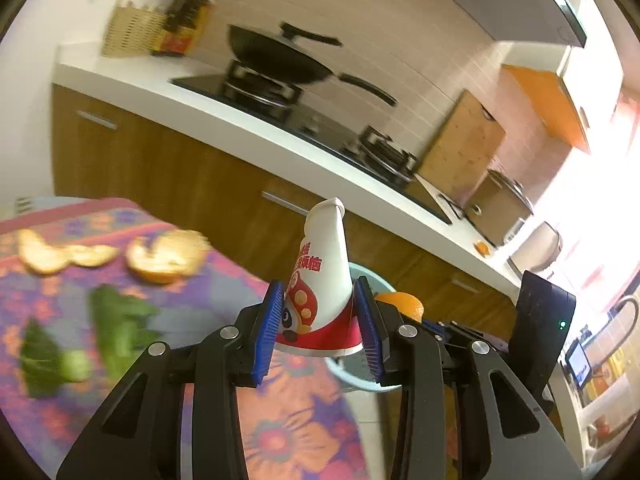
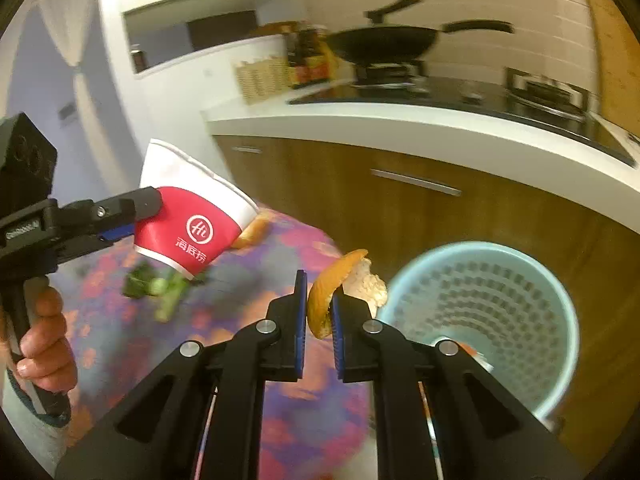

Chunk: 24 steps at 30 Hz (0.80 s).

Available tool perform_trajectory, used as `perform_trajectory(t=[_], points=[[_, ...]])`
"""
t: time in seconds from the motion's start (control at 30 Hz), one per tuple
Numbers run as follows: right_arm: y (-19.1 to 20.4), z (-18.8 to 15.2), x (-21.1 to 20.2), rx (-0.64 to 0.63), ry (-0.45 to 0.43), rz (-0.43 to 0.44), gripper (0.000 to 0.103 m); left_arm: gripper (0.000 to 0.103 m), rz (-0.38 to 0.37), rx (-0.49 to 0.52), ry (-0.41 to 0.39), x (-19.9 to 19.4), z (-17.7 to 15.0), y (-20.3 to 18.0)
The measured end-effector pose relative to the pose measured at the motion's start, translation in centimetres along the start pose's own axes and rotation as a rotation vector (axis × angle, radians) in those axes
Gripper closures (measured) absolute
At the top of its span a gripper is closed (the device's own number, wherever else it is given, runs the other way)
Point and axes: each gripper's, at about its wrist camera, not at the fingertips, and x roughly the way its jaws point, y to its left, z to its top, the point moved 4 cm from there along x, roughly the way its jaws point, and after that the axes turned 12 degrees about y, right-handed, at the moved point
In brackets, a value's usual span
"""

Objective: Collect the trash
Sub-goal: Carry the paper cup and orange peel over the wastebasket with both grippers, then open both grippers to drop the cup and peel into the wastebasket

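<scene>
Orange peel [image 2: 320,300] is pinched in the right gripper [image 2: 320,312]; left gripper [image 1: 318,312] clamps a paper cup [image 1: 320,292].

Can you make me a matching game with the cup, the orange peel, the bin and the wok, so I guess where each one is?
Things:
1. paper cup
2. orange peel
3. blue basket bin
4. black wok

Places:
A. on the stove
B. on the floor beside the table
C. squeezed in the left hand-held gripper
D. pinched in the right hand-held gripper

Pairs: 1-C, 2-D, 3-B, 4-A
</scene>
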Motion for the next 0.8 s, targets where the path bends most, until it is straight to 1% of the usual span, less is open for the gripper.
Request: perform_trajectory(t=[0.07, 0.1, 0.23, 0.33, 0.4, 0.47, 0.6, 0.7, 0.8], points=[[-2.1, -0.6, -0.3, 0.03, 0.007, -0.033, 0.094, 0.068, -0.027, 0.015, 0.031, 2.2, 0.2, -1.4], [-3.1, -0.9, -0.5, 0.05, 0.007, -0.039, 0.094, 0.068, -0.029, 0.029, 0.048, 3.3, 0.3, -2.2], [-6.5, -1.6, -0.6, 0.112, 0.012, -0.074, 0.094, 0.068, -0.007, 0.087, 0.097, 7.0, 0.3, -4.9], [-8.8, -2.0, -0.1, 0.161, 0.033, -0.067, 0.094, 0.068, -0.002, 0.113, 0.127, 9.2, 0.4, -6.1], [-10.5, -2.3, 0.7, 0.213, 0.068, -0.058, 0.094, 0.068, 0.004, 0.124, 0.153, 10.9, 0.2, -6.7], [-11.6, -2.9, 1.6, 0.248, 0.106, -0.07, 0.094, 0.068, 0.0, 0.116, 0.179, 12.5, 0.3, -6.9], [-14.0, -3.9, 3.8, 0.324, 0.185, -0.073, 0.094, 0.068, 0.013, 0.092, 0.232, 15.4, 0.1, -6.7], [-14.9, -4.4, 4.6, 0.349, 0.218, -0.073, 0.094, 0.068, 0.0, 0.063, 0.259, 16.9, -0.1, -6.2], [-15.7, -4.6, 5.4, 0.379, 0.248, -0.056, 0.093, 0.068, 0.012, 0.06, 0.278, 18.0, -0.2, -6.1]])
